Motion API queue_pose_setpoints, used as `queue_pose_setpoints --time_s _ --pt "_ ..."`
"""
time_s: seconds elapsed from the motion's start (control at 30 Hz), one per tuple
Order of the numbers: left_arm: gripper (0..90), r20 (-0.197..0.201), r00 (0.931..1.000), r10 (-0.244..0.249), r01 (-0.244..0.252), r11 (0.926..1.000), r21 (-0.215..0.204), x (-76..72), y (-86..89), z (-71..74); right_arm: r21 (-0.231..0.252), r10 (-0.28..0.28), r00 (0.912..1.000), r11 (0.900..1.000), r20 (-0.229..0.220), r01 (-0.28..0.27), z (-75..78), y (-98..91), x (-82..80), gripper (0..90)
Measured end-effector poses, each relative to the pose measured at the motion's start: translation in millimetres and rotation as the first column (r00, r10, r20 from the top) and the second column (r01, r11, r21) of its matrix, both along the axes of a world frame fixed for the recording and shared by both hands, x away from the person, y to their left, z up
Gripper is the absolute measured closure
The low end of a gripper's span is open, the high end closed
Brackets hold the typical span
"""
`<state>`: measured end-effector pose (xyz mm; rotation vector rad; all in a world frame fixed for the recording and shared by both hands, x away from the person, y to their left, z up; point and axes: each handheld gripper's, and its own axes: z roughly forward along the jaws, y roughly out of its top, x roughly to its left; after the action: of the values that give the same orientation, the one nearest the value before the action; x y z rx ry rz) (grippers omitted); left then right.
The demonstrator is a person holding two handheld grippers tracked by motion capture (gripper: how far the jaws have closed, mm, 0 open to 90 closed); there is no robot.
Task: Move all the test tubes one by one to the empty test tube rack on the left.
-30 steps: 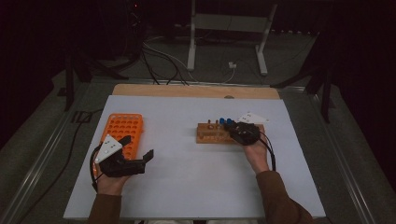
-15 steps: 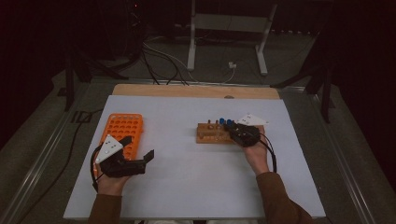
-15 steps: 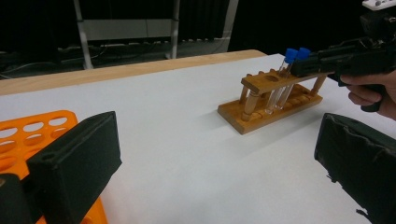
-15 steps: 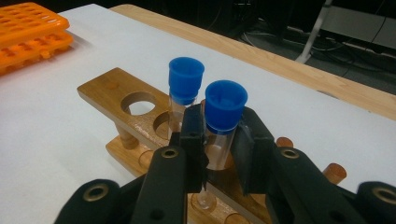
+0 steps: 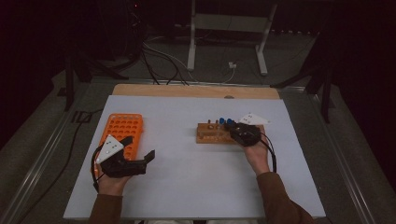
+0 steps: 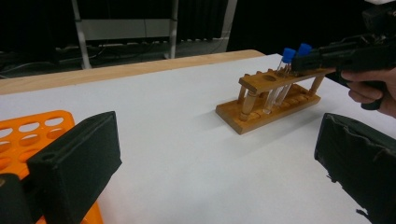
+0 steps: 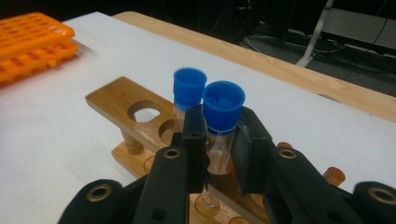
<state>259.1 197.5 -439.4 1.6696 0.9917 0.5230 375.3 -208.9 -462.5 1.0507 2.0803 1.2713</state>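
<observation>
A wooden tube rack [image 5: 212, 134] stands right of the table's middle and holds two clear tubes with blue caps [image 5: 225, 121]. My right gripper [image 5: 233, 128] reaches over its right end. In the right gripper view the jaws are shut on the nearer blue-capped tube [image 7: 222, 116] just below its cap, and this tube stands upright in the wooden rack [image 7: 116, 100]. The second tube [image 7: 189, 88] stands right behind it. My left gripper [image 5: 139, 147] rests open and empty by the orange rack [image 5: 122, 130], facing the wooden rack [image 6: 266, 100].
A white sheet [image 5: 187, 177] covers the table, with a wooden strip [image 5: 196, 91] along its far edge. Cables and a metal stand [image 5: 224, 28] lie on the floor beyond. The orange rack [image 6: 28, 135] sits beside my left jaw.
</observation>
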Motion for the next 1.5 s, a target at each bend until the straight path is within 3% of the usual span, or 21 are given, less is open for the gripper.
queue_pose_setpoints --time_s 0.37,0.73,0.93,1.2,1.5 --pt "1.3 0.018 0.9998 0.008 -0.008 0.9998 0.018 -0.7 -9.3 4.0 0.067 -0.002 1.0 0.9977 -0.006 0.003 17.5 -12.5 -1.3 76.9" --pt "1.6 0.042 0.9989 -0.018 0.017 0.9993 0.032 1.1 -30.7 10.3 0.048 0.005 0.9982 0.9988 0.059 -0.008 55.8 -15.6 -8.9 76.9" --pt "1.6 0.051 0.9982 -0.031 0.03 0.9992 0.025 3.9 -44.8 12.2 0.06 0.023 0.9973 0.9979 0.07 -0.027 69.8 -16.2 -15.4 76.9" --pt "1.9 0.057 0.9966 -0.06 0.059 0.9979 0.027 8.4 -64.1 12.3 0.094 0.075 0.9964 0.9925 0.04 -0.079 72.5 -9.8 -23.9 76.9" --pt "5.3 0.044 0.9956 -0.082 0.08 0.9957 0.048 15.6 -84.3 7.0 0.084 0.143 0.9898 0.9863 -0.003 -0.142 62.5 12.9 -31.2 76.9"
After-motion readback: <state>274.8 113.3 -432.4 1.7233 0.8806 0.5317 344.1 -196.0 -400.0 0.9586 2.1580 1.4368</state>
